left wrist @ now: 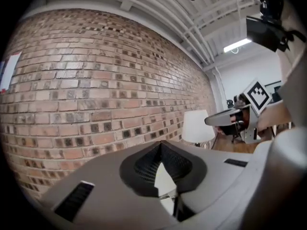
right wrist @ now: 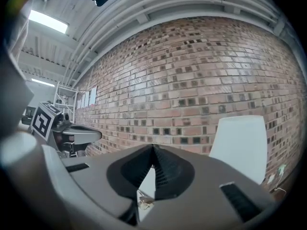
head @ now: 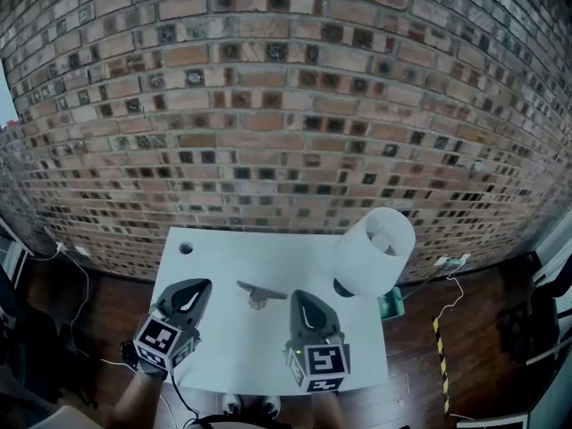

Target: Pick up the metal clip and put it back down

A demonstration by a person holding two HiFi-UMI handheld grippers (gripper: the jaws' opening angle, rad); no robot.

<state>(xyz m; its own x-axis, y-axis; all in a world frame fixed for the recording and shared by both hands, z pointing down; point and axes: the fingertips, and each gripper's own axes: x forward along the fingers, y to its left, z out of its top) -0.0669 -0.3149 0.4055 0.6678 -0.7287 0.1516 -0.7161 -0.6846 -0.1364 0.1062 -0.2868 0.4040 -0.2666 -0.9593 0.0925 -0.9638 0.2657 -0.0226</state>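
Nearest the camera, at 7 o'clock in the head view, the left gripper point(head: 204, 285) sits under its marker cube. Its jaws are pressed together at the tips with nothing between them, as its own view confirms. At 12 o'clock from it there is one small round hole point(head: 186, 248) in the white counter point(head: 234, 262). To the right, at roughly 3 o'clock from the left jaws, the single metal clip point(head: 261, 291) lies on the counter between the two grippers. It touches neither, and its bar runs nearly 9 to 3 o'clock. Next, at 6 o'clock in the view, is the right gripper point(head: 298, 296). Its jaws are also closed tip to tip and hold nothing. At 1 o'clock from it one lamp point(head: 375, 250) with a white shade stands on the counter's right part. Just past the counter's right edge, at 5 o'clock from the lamp, is one green box-like container point(head: 391, 305), and what it holds cannot be made out. In all there are two grippers, one clip, one lamp and one hole. A brick wall point(head: 286, 105) fills the far side.
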